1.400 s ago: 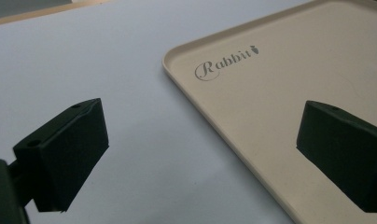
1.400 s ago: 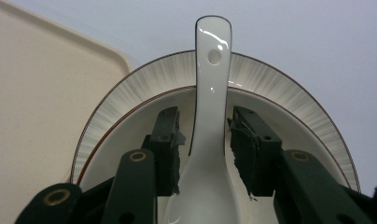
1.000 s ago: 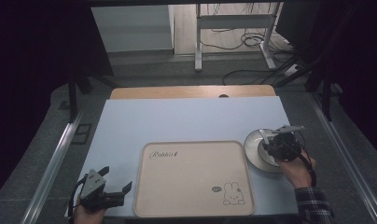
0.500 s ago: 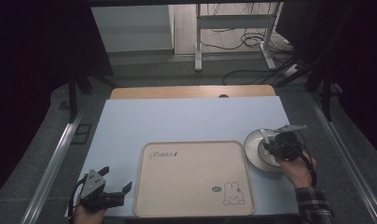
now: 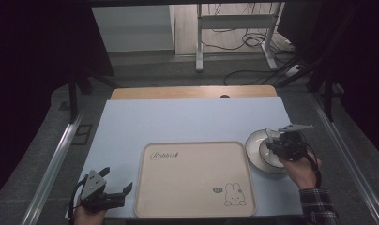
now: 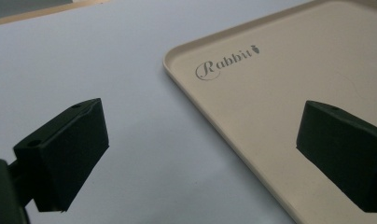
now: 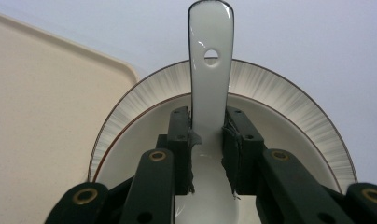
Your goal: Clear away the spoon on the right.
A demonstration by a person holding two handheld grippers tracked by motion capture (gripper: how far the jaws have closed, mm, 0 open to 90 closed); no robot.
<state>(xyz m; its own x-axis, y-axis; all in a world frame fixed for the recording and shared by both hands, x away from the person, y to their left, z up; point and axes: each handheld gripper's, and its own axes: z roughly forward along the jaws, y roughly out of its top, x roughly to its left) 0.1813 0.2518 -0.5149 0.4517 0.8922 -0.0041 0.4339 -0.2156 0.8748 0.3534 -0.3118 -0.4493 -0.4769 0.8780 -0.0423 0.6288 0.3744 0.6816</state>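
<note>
Spoon clamped in right gripper, over bowl right of tray.
Best lifted straight and level, squeezed firm on slick handle, clear of rim; left gripper idle near-left, jaws wide apart, empty.

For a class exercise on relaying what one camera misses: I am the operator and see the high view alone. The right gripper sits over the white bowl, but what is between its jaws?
Observer: The right gripper is shut on a white ceramic spoon, jaws pressing both sides of its handle.
Operator: Which way does the handle point?
Observer: Away from the gripper, past the far rim of the white ribbed bowl; it has a small round hole near its end.
Operator: And the left gripper?
Observer: The left gripper is open, nothing between its jaws, astride the edge of the beige plastic tray printed "Rabbit".
</note>
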